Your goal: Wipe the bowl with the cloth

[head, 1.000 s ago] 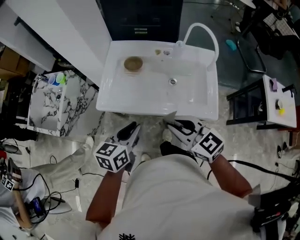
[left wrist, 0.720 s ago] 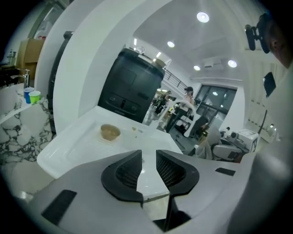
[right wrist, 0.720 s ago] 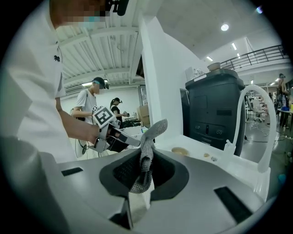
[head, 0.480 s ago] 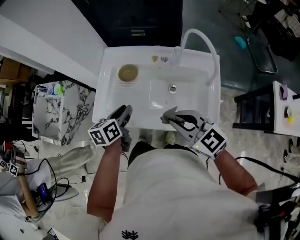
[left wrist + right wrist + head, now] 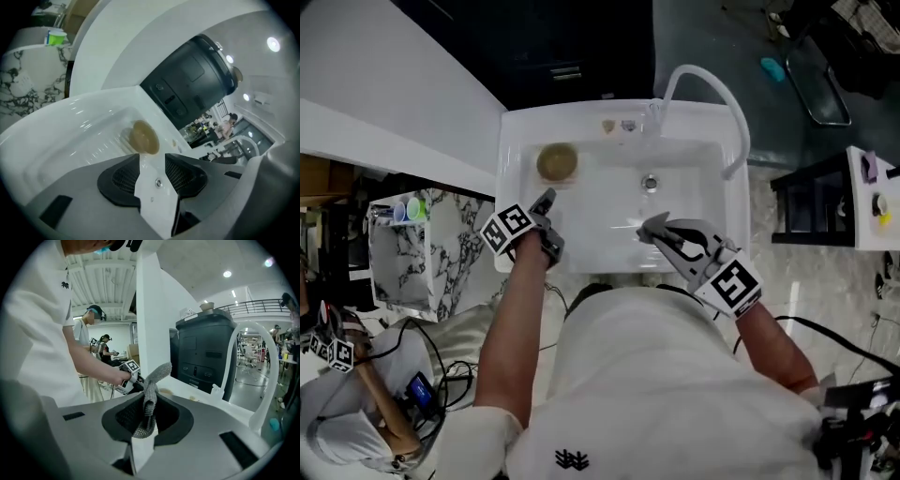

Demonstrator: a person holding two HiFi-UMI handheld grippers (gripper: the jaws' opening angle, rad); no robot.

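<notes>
White sink (image 5: 694,192) fills the middle of your head view, with the tan bowl (image 5: 557,161) on its ridged back-left part. Your left gripper (image 5: 547,208) hangs at the sink's left rim; its 2 fingers (image 5: 123,180) are released and have just been opening, with nothing between them. Your right gripper (image 5: 649,225) grasps a grey cloth (image 5: 150,394), which is hard to make out from above.
</notes>
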